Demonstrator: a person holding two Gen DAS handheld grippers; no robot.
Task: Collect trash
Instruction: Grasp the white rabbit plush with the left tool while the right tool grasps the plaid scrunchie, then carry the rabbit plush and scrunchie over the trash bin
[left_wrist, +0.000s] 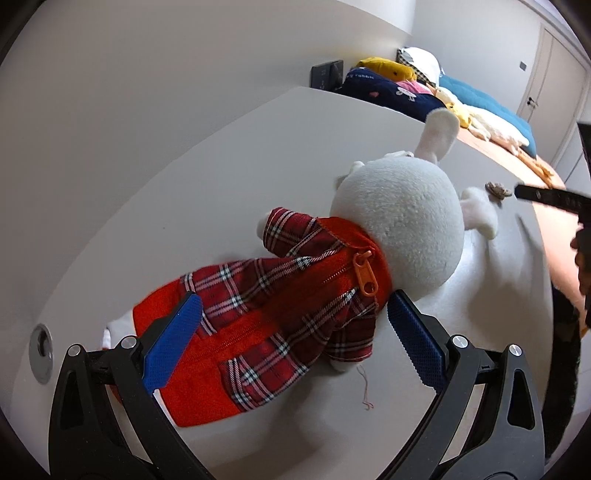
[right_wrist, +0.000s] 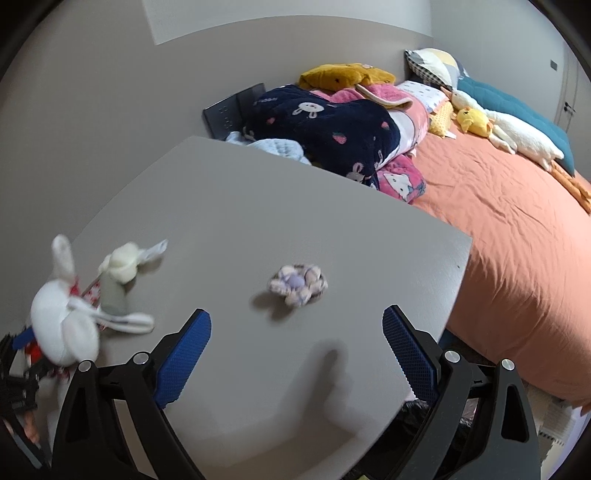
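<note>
A small crumpled purple and white flower-shaped scrap (right_wrist: 297, 284) lies on the grey table (right_wrist: 229, 206), just ahead of my open right gripper (right_wrist: 296, 330). It shows far off in the left wrist view (left_wrist: 498, 190). My left gripper (left_wrist: 294, 314) is open, its blue pads on either side of a white plush rabbit (left_wrist: 400, 229) in a red plaid dress (left_wrist: 273, 314) lying on the table; whether the pads touch it is unclear. The rabbit also shows at the left of the right wrist view (right_wrist: 62, 317), with a second small plush toy (right_wrist: 118, 273) beside it.
A bed with an orange sheet (right_wrist: 517, 221) stands right of the table, piled with blankets (right_wrist: 332, 122), pillows and a plush goose (right_wrist: 517, 133). The table's right edge (right_wrist: 458, 288) is close to the right gripper. A metal grommet (left_wrist: 42, 350) sits in the table at left.
</note>
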